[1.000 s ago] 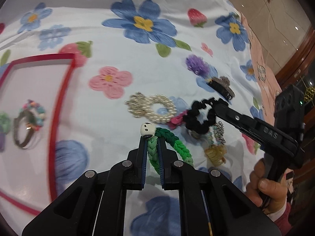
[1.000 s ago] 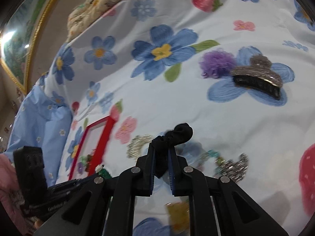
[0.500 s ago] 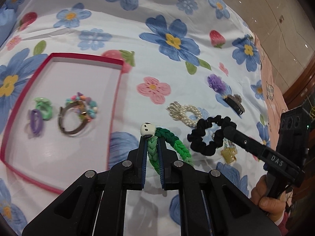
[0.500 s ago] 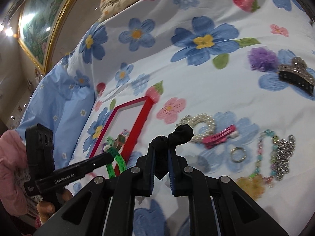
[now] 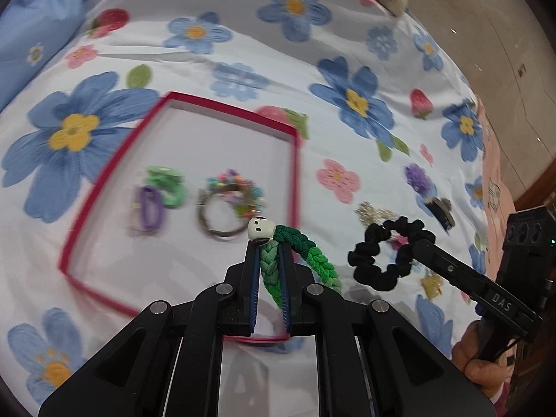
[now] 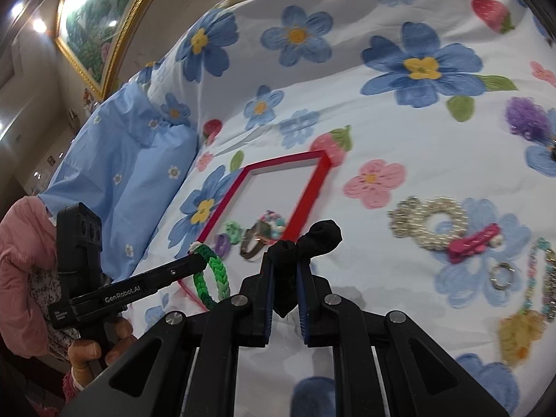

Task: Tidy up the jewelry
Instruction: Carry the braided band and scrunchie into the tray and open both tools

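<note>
Left gripper [image 5: 269,243] is clamping its two fingers onto a green braided bracelet [image 5: 299,253], which is standing between the blue-lined pads and hanging clear of the floral bedsheet [image 5: 243,34]. Its white bead [image 5: 261,228] is sitting at the fingertips, facing away from the camera, while the braid is looping rightward and back toward the gripper body. Right gripper [image 6: 283,260] is pinching a black scrunchie [image 5: 389,253], held as an open ring just right of the bracelet. Compared with a second ago, the red-rimmed tray [image 5: 295,180] is lying almost directly ahead of the left gripper instead of far left, and both gripped items are raised off the sheet. Rings and a beaded bracelet [image 5: 229,205] are lying inside the tray, blurred.
</note>
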`<control>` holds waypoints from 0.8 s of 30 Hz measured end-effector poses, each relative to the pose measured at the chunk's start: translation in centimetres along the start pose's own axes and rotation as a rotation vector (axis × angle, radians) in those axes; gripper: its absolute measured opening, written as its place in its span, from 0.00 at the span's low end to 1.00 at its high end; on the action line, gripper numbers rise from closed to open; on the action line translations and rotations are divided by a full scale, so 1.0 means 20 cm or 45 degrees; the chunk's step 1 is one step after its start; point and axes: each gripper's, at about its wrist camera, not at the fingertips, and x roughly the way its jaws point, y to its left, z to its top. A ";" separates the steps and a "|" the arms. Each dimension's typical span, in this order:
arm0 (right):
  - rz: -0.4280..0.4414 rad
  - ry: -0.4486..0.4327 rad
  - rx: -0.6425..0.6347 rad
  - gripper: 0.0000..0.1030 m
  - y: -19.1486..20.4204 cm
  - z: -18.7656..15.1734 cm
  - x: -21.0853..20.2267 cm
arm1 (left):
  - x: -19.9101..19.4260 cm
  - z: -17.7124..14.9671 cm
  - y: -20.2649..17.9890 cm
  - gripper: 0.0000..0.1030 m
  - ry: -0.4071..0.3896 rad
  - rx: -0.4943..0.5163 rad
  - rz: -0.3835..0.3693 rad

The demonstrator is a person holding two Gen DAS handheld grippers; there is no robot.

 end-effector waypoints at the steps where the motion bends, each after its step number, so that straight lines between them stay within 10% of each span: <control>1: 0.007 0.005 -0.008 0.11 0.02 0.00 0.02 | -0.01 0.00 0.03 0.09 -0.004 -0.008 0.008; 24: 0.088 0.223 -0.140 0.12 0.34 -0.03 0.61 | 0.16 0.08 0.49 0.09 0.054 -0.127 0.147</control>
